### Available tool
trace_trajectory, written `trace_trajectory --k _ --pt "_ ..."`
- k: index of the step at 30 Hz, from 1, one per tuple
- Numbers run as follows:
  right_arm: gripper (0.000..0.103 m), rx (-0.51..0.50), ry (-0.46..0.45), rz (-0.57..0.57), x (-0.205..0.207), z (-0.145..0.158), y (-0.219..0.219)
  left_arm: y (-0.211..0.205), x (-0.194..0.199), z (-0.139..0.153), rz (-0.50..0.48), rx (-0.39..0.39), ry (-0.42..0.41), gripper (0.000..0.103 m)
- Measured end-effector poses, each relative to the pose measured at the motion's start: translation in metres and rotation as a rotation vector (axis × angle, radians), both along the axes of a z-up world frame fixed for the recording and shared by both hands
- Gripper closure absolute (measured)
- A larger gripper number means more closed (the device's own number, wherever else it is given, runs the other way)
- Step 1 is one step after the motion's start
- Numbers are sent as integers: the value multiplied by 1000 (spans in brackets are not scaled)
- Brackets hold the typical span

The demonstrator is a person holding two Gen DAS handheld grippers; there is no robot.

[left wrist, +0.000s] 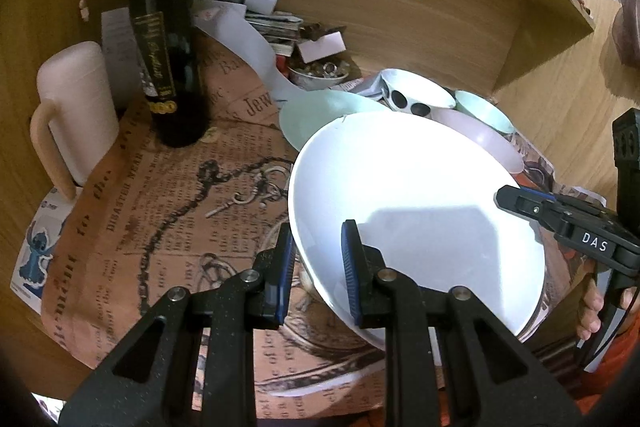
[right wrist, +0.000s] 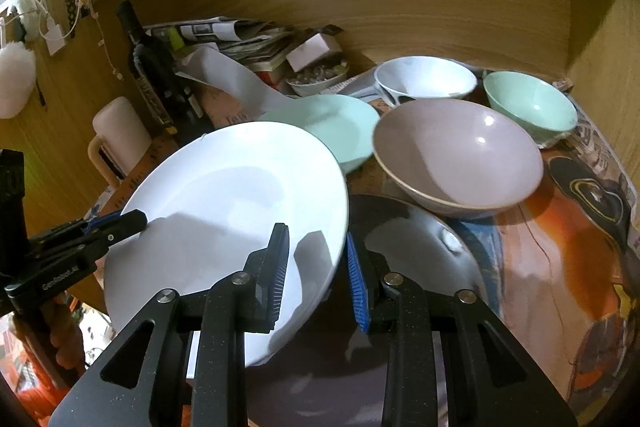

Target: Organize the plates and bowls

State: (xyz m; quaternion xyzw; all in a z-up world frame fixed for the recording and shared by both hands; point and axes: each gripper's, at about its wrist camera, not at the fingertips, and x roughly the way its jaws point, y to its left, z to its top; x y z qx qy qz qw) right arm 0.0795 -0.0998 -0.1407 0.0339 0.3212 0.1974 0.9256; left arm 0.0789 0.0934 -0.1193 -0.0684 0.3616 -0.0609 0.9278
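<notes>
White plate [left wrist: 416,211] sits mid-frame in both views, tilted, lifted off the newsprint cloth [left wrist: 160,227]. Left gripper [left wrist: 318,267] straddles its left rim, one finger [left wrist: 352,267] over the plate face, the other below the rim; whether the pads press the rim, cannot tell. Right gripper [right wrist: 318,269] straddles the opposite rim the same way, contact also unclear. Under the plate, lower centre of the right view, a dark plate [right wrist: 420,251]. Behind: pink bowl [right wrist: 456,155] centre right, mint plate [right wrist: 332,127] centre, white bowl [right wrist: 426,79] and mint bowl [right wrist: 528,107] upper right. Wine bottle [left wrist: 168,39] and mug [left wrist: 76,107] upper left in the left view.
</notes>
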Motion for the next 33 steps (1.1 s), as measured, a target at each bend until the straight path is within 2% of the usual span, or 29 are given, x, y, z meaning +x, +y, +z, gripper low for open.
trace_trajectory --k 20,33 --pt "77 4 66 -21 -4 -25 -44 -49 6 -22 -41 21 73 80" --pt "77 1 97 -30 -7 -34 -59 -70 3 -29 -67 51 91 80"
